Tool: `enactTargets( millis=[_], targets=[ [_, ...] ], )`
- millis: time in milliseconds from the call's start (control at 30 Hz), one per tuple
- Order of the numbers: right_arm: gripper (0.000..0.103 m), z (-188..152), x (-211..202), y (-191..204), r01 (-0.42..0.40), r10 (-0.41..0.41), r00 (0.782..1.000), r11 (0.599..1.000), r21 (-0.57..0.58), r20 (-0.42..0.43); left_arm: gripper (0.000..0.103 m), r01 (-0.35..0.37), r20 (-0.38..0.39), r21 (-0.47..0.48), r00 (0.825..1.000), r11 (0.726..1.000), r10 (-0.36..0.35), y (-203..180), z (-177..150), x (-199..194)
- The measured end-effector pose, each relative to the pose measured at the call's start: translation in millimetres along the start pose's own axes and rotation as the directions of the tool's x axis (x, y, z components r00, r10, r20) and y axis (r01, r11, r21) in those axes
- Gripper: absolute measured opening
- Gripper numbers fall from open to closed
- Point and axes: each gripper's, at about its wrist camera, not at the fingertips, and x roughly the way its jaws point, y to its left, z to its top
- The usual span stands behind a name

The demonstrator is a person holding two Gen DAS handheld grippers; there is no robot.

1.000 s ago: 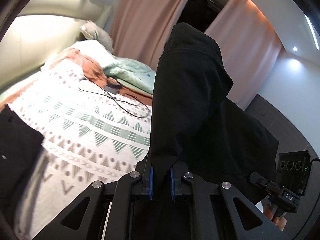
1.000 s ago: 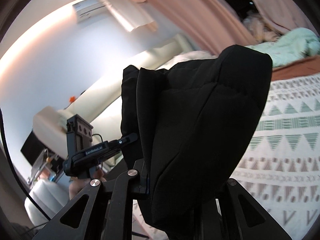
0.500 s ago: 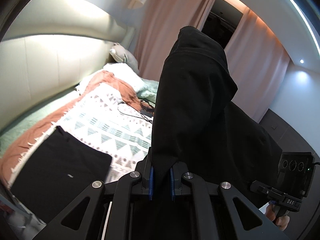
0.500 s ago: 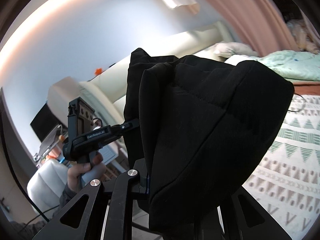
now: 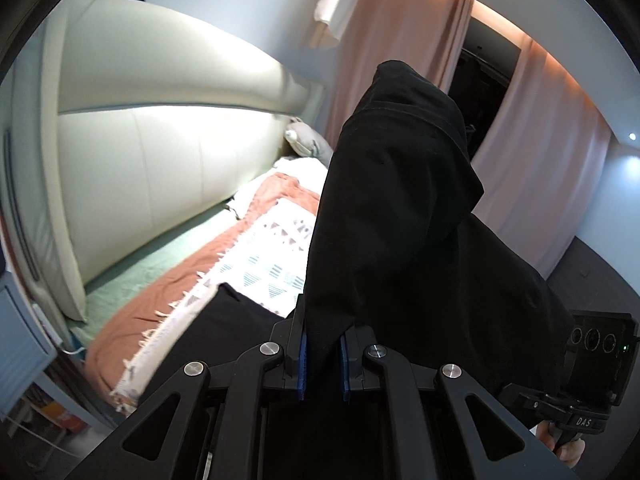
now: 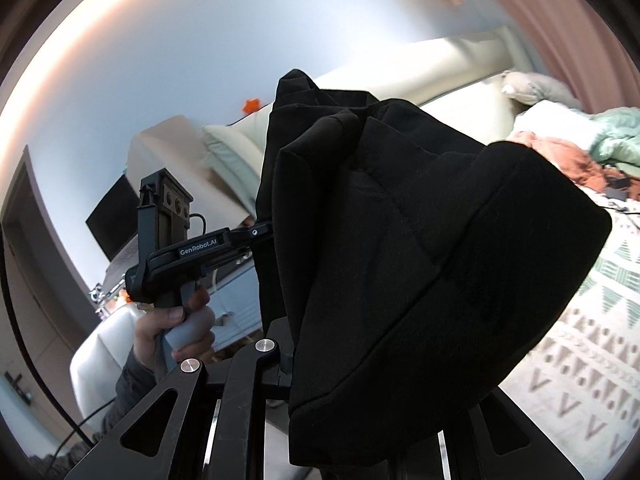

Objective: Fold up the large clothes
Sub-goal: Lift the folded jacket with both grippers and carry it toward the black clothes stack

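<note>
A person carries a black garment [image 5: 400, 216] clear of a bed, one handheld gripper in each hand. The left gripper [image 5: 322, 360] is pinched narrow on a fold of the cloth, the blue pads [image 5: 303, 364] pressing it from both sides; from there the fabric rises ahead of the fingers and drapes away to the right, toward the right gripper [image 5: 576, 412] seen at that side. In the right wrist view the right gripper's own fingers are buried under bunched cloth — the jaws cannot be seen, but they stand nearly closed and the garment hangs from them, so a grip looks likely. The garment's long axis appears to run from one gripper to the other, sagging between them, with neither hand clearly nearer the bed.

Below and ahead-left of the left gripper lies a patterned blanket [image 5: 256, 264] with a second dark piece of clothing [image 5: 224, 320] flat on it, close to the fringed edge. Open blanket shows beyond that piece — probably the room for laying the garment down. The padded headboard [image 5: 168, 168] bounds the far side.
</note>
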Motion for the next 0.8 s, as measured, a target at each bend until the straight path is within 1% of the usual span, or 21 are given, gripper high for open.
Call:
enactTargets(
  millis=[133,200,267,333,367,433,500,633,733,800],
  targets=[
    [0.019,1.2,23.9,4.2,-0.039,0.039,0.999,0.999,0.005,-0.026,0.011,-0.046,0.003,-0.011,0.999,0.999,0.046,23.3,0.8,-6.5],
    [0.019,0.9,40.0,8.5,-0.059,0.059,0.997,0.998,0.016,-0.04,0.011,-0.066,0.002,-0.018,0.998,0.998,0.066,41.3,0.7,-11.0],
    [0.019,-0.1,52.6,6.8,-0.081,0.083,0.995,0.996,0.034,-0.056,0.011,-0.083,0.0,-0.023,0.997,0.996,0.084,51.2,2.7,-12.5],
    [0.019,-2.9,65.9,6.4,-0.099,0.102,0.992,0.994,0.049,-0.068,0.011,-0.106,-0.009,-0.023,0.994,0.994,0.106,61.3,3.5,-6.1],
    [0.019,-4.7,72.6,5.4,-0.106,0.11,0.991,0.993,0.056,-0.074,0.011,-0.12,-0.021,-0.021,0.993,0.993,0.119,65.2,3.0,3.3],
    [0.019,-7.1,84.6,-1.2,-0.107,0.113,0.99,0.992,0.063,-0.087,0.011,-0.137,-0.038,-0.006,0.99,0.991,0.136,69.7,0.6,13.9],
    [0.019,-8.6,96.9,-14.9,-0.103,0.112,0.989,0.991,0.084,-0.1,0.011,-0.146,-0.058,-0.012,0.988,0.989,0.145,82.4,1.2,34.2],
    [0.019,-13.2,113.9,-62.3,-0.091,0.109,0.988,0.983,0.157,-0.113,0.011,-0.153,-0.092,-0.039,0.985,0.988,0.149,104.6,1.9,75.4],
    [0.019,-14.9,119.5,-100.5,-0.076,0.102,0.988,0.976,0.206,-0.117,0.011,-0.173,-0.131,-0.013,0.977,0.985,0.17,114.4,1.2,113.7],
    [0.019,-16.6,121.9,-123.7,-0.062,0.091,0.989,0.972,0.227,-0.119,0.011,-0.18,-0.157,-0.008,0.972,0.984,0.176,118.9,6.8,137.2]
  ],
)
